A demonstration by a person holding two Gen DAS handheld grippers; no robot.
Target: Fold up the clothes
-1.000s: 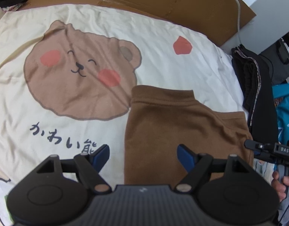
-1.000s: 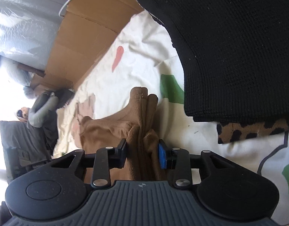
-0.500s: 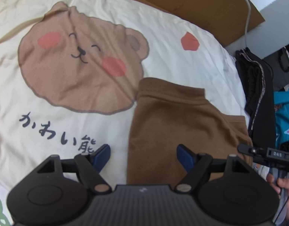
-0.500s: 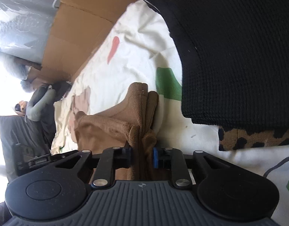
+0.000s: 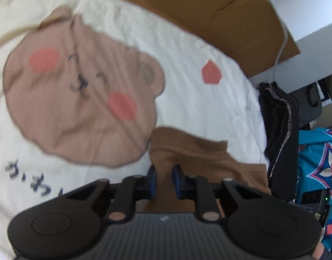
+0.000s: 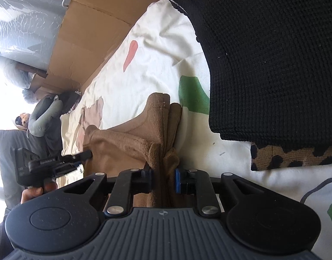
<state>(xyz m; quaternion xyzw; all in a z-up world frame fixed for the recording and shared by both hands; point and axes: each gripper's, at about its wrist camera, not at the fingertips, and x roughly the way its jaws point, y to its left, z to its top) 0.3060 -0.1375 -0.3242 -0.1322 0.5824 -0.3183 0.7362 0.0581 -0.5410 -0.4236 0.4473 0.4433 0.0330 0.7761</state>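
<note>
A brown garment (image 5: 187, 151) lies on a cream bedsheet (image 5: 198, 104) printed with a bear face. In the left wrist view my left gripper (image 5: 163, 181) is closing its jaws on the garment's near left edge, and a ridge of brown cloth is pinched between the blue pads. The right wrist view shows my right gripper (image 6: 163, 179) shut on a bunched fold of the same brown garment (image 6: 122, 143). The left gripper (image 6: 57, 162) also shows there at the left, held by a hand (image 6: 36, 192).
A black knit garment (image 6: 274, 54) lies over a leopard-print piece (image 6: 291, 158) close on the right. A pile of dark clothes (image 5: 278, 125) and teal fabric (image 5: 317, 156) sit at the bed's right edge. Cardboard (image 5: 209, 10) lines the far side.
My left gripper went from wide open to pinched on the garment's edge as it moved down and forward. The right gripper tightened on its fold and stayed in place.
</note>
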